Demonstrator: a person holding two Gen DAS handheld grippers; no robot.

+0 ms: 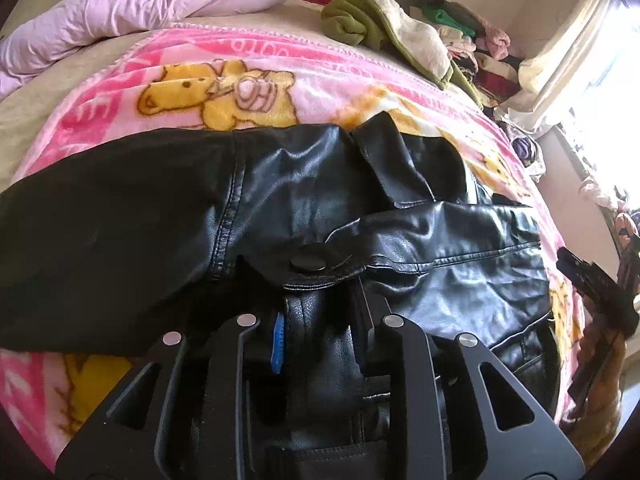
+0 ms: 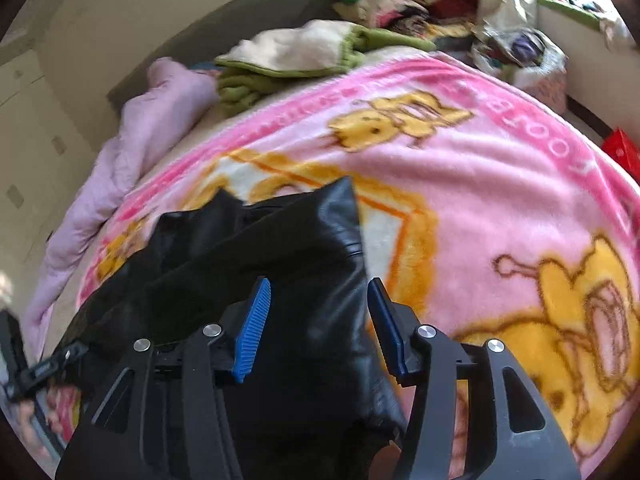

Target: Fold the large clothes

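Jacket [image 1: 280,200] on blanket [image 1: 240,60]; left gripper [image 1: 320,320] jaws nearly closed, pinching its leather fold. Right gripper [image 2: 316,320] jaws half open, empty, jacket beneath. Risk: slick leather slips from pinch, fold springs back.

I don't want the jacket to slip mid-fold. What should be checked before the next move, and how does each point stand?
1. Left gripper pinching the jacket: ok, leather sits between its fingers.
2. Right gripper gripping: not ok, jaws open, pads clear of the leather.
3. Jacket between right pads: ok.
4. Blanket beyond the jacket free for folding: ok.
5. Jacket lying flat: not ok, bunched around the snap button.
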